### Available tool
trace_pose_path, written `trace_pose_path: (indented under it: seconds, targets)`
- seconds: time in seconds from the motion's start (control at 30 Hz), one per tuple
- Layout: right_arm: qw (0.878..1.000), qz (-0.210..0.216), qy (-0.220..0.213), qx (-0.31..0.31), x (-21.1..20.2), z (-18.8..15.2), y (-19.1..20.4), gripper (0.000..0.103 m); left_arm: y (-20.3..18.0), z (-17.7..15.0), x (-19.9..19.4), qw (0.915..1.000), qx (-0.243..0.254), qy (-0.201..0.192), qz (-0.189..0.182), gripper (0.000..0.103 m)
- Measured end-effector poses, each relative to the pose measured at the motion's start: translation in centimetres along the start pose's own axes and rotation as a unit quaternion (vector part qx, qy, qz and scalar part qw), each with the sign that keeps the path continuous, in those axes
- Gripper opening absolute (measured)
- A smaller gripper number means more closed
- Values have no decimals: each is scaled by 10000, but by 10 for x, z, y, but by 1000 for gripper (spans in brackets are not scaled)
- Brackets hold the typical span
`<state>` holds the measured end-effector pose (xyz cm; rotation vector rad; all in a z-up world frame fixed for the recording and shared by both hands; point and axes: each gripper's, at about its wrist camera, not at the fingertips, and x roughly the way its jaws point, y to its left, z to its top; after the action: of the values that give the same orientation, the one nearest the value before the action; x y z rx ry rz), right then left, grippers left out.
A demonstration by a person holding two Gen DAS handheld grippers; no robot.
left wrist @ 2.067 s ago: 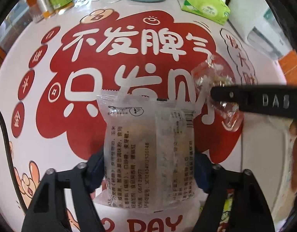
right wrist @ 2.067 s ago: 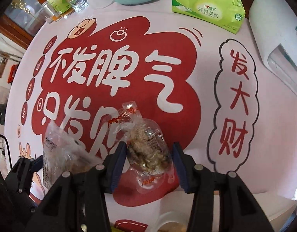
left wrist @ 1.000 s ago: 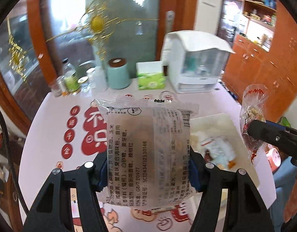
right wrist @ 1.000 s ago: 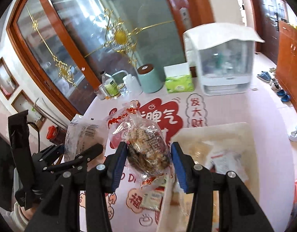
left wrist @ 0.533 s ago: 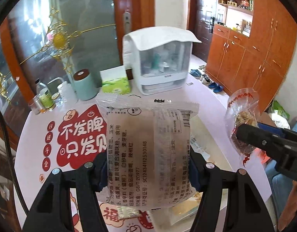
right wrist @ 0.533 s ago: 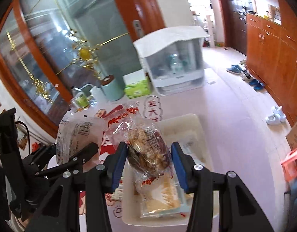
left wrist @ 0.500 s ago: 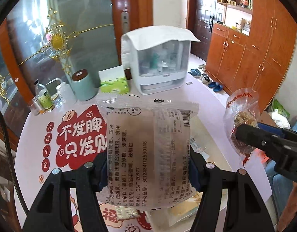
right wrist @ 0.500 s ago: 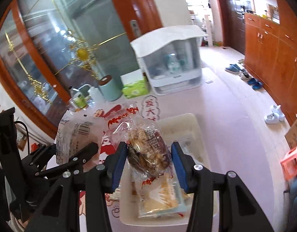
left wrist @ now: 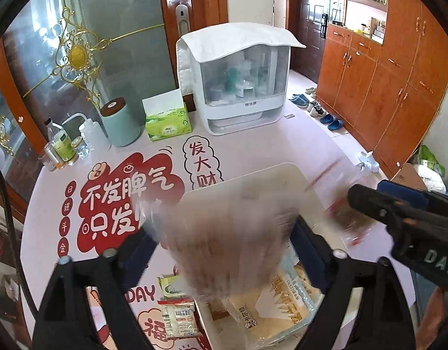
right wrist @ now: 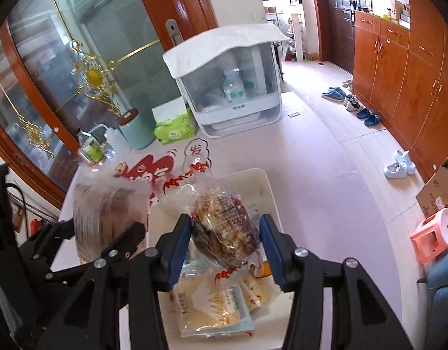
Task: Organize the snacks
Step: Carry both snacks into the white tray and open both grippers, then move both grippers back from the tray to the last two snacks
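While its jaws are opening, the left claw has a pale packet, smeared by motion blur, between them over the white bin, and the pads stand clear of it. The right claw, also opening, has a clear bag of brown snacks between its blue pads above the same bin; whether they press on it I cannot tell. Yellow packets lie in the bin, two small packets on the table beside it. At the table's far edge stand a tissue box, a white cabinet and bottles.
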<state>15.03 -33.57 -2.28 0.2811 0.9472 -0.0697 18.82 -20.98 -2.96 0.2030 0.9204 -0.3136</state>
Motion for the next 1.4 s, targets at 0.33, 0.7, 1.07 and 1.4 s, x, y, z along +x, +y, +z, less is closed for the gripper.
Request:
trace_pose_path:
  seconds: [0.33,0.7,1.07,1.4]
  targets:
    - [9999,27,25,-99,7,-1,2,52,8,1,-2,9998,-72,-136,139,92]
    - [9997,40,-105,-228,-8,-4,9,52,9,-1,-15,9996,-37,-227,171,92]
    - [9994,80,-109,-309,-22,-20,27,52,25,-18,-39,9991,38,-312,292,92]
    - [9986,281,-69,-433,-35,-43,66,52,75,-35,-76,9966,338,-461,601,92]
